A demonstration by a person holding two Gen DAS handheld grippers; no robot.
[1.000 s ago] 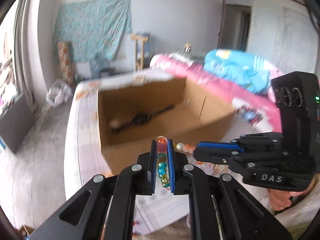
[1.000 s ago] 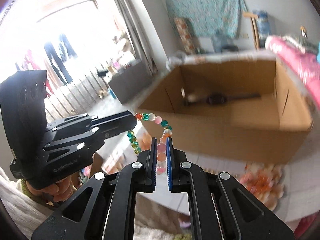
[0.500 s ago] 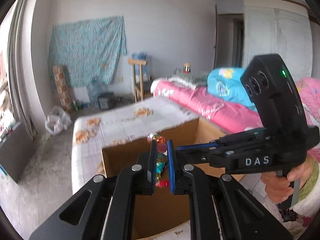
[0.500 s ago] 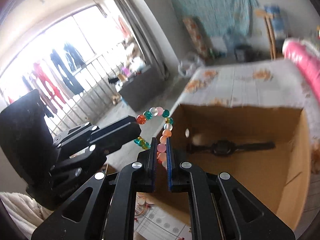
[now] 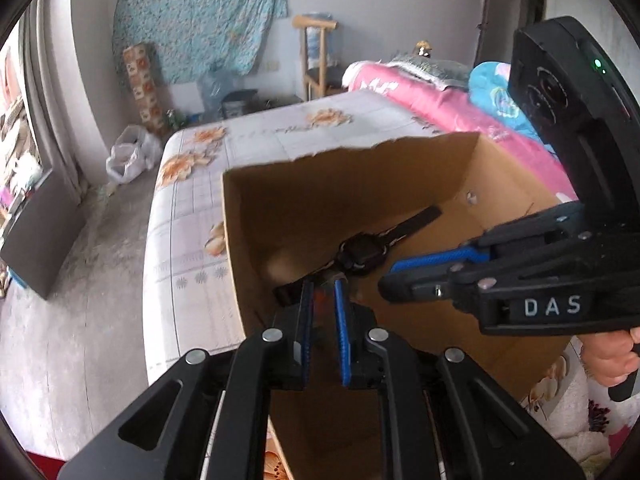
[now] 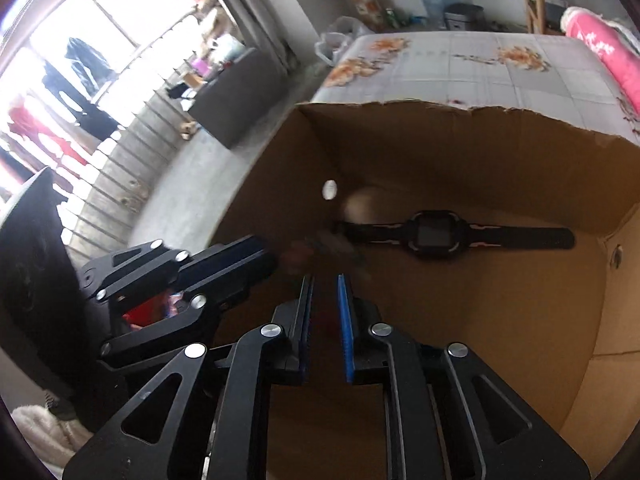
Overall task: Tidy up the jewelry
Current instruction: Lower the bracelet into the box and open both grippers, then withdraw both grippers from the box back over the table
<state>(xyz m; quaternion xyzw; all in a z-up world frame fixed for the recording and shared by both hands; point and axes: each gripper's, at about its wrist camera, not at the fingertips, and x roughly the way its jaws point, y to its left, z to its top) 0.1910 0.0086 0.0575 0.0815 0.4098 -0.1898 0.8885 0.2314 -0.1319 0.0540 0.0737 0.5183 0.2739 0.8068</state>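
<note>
An open cardboard box [image 5: 256,200] [image 6: 500,128] stands on the bed. A black watch [image 5: 362,250] [image 6: 434,234] lies flat on its floor. My left gripper [image 5: 321,292] is slightly open over the box's near left part, with a blurred reddish smear between the fingers. My right gripper [image 6: 325,286] is slightly open beside it, and a blurred streak of the bead bracelet [image 6: 324,246] shows just past its tips, inside the box. Each gripper shows in the other's view: the right one in the left wrist view [image 5: 400,280], the left one in the right wrist view [image 6: 256,252].
The bed has a floral sheet [image 5: 192,216] and a pink blanket [image 5: 440,100] at the right. The grey floor [image 5: 72,280] drops off at the left. A window with railings [image 6: 80,80] lies beyond.
Both grippers have moved over and down into the box and their jaws have parted. The bead bracelet they held taut has left the fingers and shows as a falling blur.
</note>
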